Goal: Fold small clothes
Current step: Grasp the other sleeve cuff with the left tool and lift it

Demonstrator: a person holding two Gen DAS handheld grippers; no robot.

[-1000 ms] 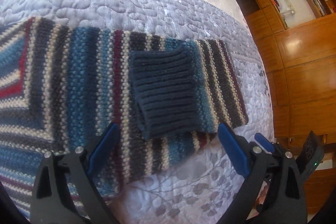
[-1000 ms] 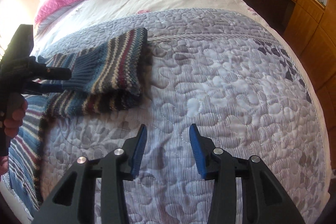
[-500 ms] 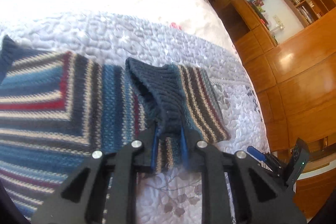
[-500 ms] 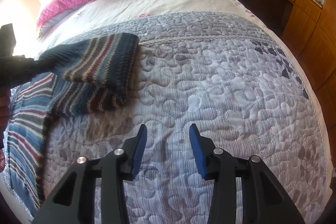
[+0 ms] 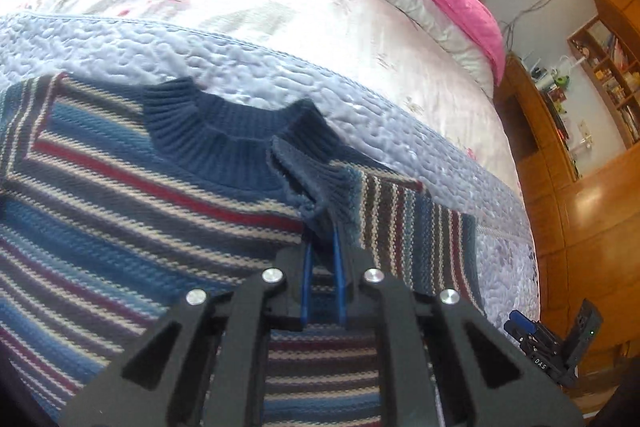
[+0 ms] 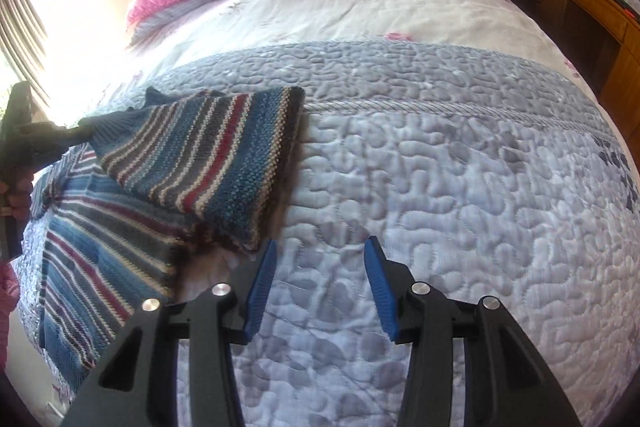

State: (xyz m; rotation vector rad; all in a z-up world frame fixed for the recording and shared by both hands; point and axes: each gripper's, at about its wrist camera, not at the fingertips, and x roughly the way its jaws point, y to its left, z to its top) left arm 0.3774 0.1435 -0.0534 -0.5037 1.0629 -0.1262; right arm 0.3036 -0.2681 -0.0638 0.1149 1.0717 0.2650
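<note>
My left gripper (image 5: 322,247), open a second ago, is now clamped on the navy cuff (image 5: 308,175) of the striped sweater (image 5: 120,211) and has carried the sleeve (image 6: 208,155) up and inward, toward the collar (image 5: 224,143). The sweater lies on the quilted bedspread (image 6: 440,167). So the sleeve fold is underway, I judge. My right gripper (image 6: 318,287) hovers spread wide above bare quilt, holding nothing.

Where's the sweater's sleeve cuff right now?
Left wrist view, centre: the navy sleeve cuff is pinched in the left gripper, lifted beside the collar.
</note>
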